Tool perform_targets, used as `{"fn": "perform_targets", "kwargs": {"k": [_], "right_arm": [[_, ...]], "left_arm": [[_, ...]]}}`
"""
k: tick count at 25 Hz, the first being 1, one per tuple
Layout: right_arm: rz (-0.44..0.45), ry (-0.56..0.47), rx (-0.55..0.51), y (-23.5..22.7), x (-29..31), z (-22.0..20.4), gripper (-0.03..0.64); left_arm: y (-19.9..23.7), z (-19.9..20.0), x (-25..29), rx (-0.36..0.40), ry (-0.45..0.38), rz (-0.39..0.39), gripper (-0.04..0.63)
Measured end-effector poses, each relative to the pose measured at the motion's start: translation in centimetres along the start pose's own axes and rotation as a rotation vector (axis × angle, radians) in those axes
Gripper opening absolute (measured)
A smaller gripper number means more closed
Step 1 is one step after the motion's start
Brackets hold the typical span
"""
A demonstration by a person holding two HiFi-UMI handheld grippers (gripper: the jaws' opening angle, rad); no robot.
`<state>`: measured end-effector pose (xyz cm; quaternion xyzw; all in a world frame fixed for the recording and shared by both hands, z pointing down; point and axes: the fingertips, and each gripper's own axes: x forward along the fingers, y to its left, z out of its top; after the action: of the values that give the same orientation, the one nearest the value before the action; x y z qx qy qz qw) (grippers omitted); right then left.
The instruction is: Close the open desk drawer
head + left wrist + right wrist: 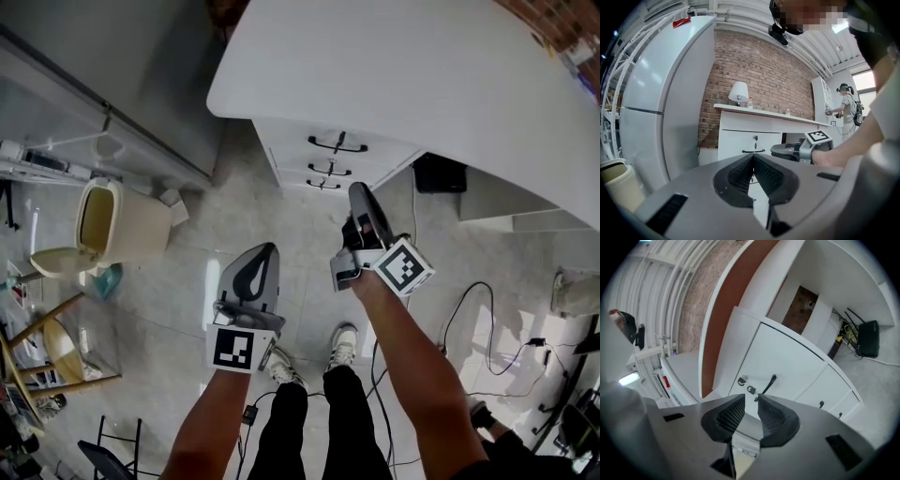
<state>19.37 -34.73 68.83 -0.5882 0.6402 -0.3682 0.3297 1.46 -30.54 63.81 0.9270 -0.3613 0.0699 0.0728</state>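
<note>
Drawer [300, 141] topmost of three under white desk [403, 75], straight ahead of right gripper [360, 190]; near, not touching. Appears barely proud of the two fronts below, if at all; hard to judge from these angles. Black handle [768, 384] and lock [742, 379] dead ahead in right gripper view.

Right jaws narrowly apart, nothing between. Left gripper [270, 248] further back from desk, jaws together, empty.

Risks, as judged:
- Snagging handle in the narrow gap on the push; would tug drawer back out on withdrawal.
- Pushing off-centre; likely to rack drawer on its runners and jam it short of shut.
- Sliding off smooth painted front; could strike lock or drawer below.
- Shoving too hard; slam, possible rebound.
- Tripping on cables [491, 314] by the feet when stepping in.

Surface and room: pale mottled floor [281, 216], glossy in patches. Desk top bare at near edge; lamp [738, 92] at far end against brick wall [759, 70]. White fridge [661, 93] left of desk. Cream bin [122, 220], lid up, well apart to the left. Black box [439, 173] under desk.
</note>
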Motion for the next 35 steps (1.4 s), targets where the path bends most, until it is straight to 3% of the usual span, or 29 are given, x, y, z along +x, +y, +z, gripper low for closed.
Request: {"fn": "perform_targets", "kwargs": {"k": [9,15,19,23,27,30,33,35], "right_arm": [[0.141,0.099,-0.326,10.4,-8.6,-2.0,0.078],[0.136,0.190,-0.722,17.0,-16.0,-0.4,0.078],[0.112,0.177,-0.916,21.7,-18.0,1.6,0.072],[0.113,0.139,-0.996,26.0,-19.0,3.7,0.061],[0.199,0.073,-1.110,32.2,-19.3,4.5,0.052],[0.247,0.005,-1.132,36.7,-19.1,5.1,0.043],[0.223,0.053,-1.170,38.8,-19.9,5.5,0.037],[0.209,0.018,-1.143,40.5,-20.0,6.7,0.034]], "left_arm": [[-1.5,3.8,-3.6,0.016,-0.009,-0.013,0.006],[-3.8,8.9,-7.5,0.025,-0.026,-0.044,0.006],[-5.0,13.1,-9.0,-0.007,-0.060,-0.017,0.006],[-6.2,16.9,-10.5,-0.008,-0.056,-0.008,0.006],[-7.4,19.5,-11.6,-0.007,-0.048,-0.023,0.006],[-8.2,22.0,-12.1,0.015,-0.071,-0.028,0.006],[-9.4,24.8,-13.6,0.025,-0.095,-0.032,0.006],[-9.7,26.9,-14.6,0.032,-0.116,-0.028,0.006]]}}
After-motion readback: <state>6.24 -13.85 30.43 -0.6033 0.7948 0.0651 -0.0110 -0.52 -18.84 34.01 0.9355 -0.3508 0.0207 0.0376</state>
